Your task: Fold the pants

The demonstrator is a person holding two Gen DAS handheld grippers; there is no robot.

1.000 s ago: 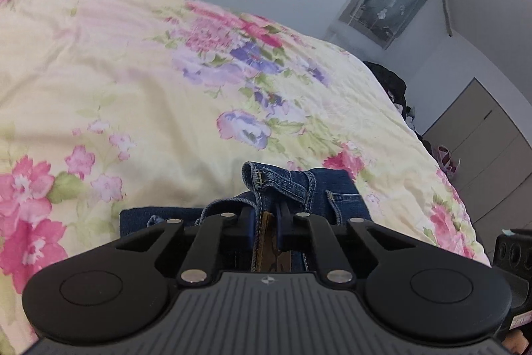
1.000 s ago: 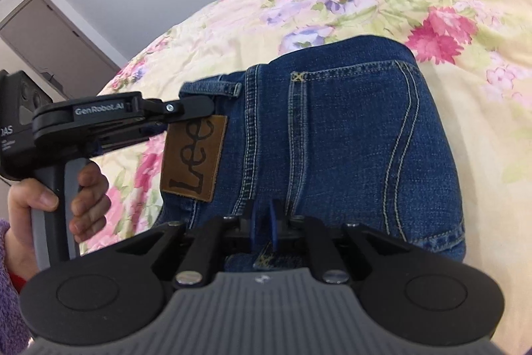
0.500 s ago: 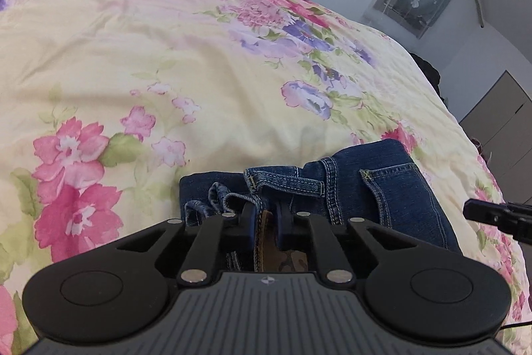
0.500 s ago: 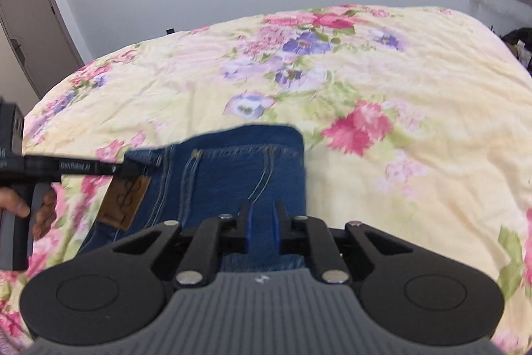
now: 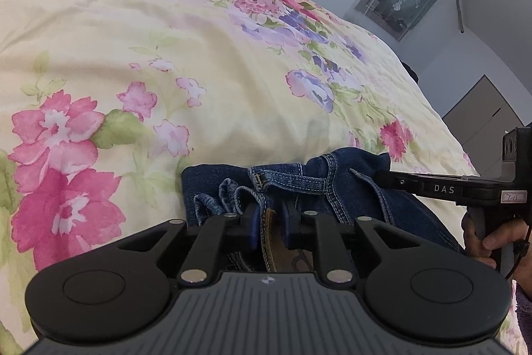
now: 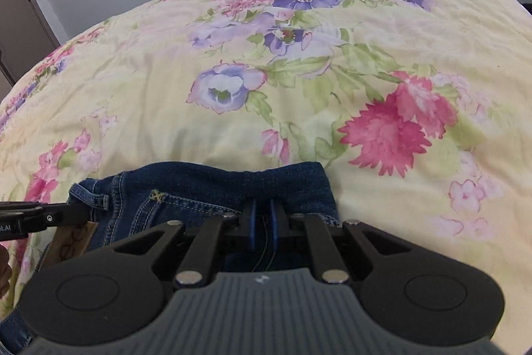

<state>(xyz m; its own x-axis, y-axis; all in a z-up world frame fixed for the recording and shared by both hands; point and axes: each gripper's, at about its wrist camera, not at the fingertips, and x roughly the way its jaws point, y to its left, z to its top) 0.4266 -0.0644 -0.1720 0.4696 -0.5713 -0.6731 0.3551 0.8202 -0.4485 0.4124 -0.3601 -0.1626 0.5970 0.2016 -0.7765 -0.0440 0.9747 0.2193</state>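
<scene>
Folded dark blue jeans (image 5: 335, 185) lie on the floral bedspread (image 5: 166, 72) close in front of both grippers. My left gripper (image 5: 270, 215) is shut on the waistband with its brown leather patch (image 5: 269, 242). My right gripper (image 6: 262, 218) is shut on the denim of the jeans (image 6: 212, 188) near the folded edge. In the left wrist view the right gripper (image 5: 432, 188) reaches in from the right onto the jeans. In the right wrist view the left gripper's fingers (image 6: 60, 217) hold the waistband at the left.
The yellow bedspread with pink and purple flowers (image 6: 299, 72) stretches ahead of the jeans. A grey wall, a curtained window (image 5: 402, 2) and wardrobe doors (image 5: 482, 125) stand beyond the bed. A door (image 6: 20, 15) is at the far left.
Both grippers have come down toward the bed with the jeans, so less denim shows ahead. The right gripper has come closer to the left one. Both stay shut.
</scene>
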